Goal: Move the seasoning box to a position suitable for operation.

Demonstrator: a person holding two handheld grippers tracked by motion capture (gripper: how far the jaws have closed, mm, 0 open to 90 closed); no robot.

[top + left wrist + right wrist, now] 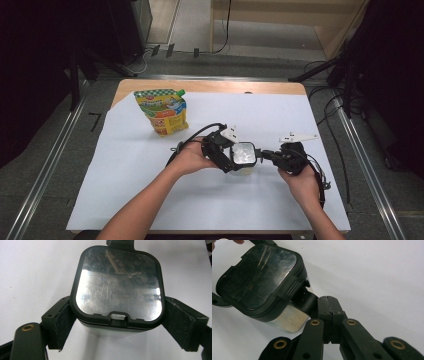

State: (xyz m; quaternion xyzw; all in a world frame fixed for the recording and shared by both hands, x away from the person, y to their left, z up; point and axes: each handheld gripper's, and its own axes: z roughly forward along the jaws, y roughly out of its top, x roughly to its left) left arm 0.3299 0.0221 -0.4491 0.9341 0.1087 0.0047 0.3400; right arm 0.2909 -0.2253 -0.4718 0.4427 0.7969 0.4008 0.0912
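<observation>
Lidded steel container braced between two grippers near the table's front centre.

Nearest, gripped by the left gripper: jaws clamped on the container from either side, pads pressed to its walls, apparently to steady it upright on the white sheet. Just beyond, met from the right by the right gripper: jaws pinched together on the black latch tab hanging off the lid, probably for prying it open. Farther back, well apart at the left, left standing unused: a yellow-and-green spouted pouch.
</observation>
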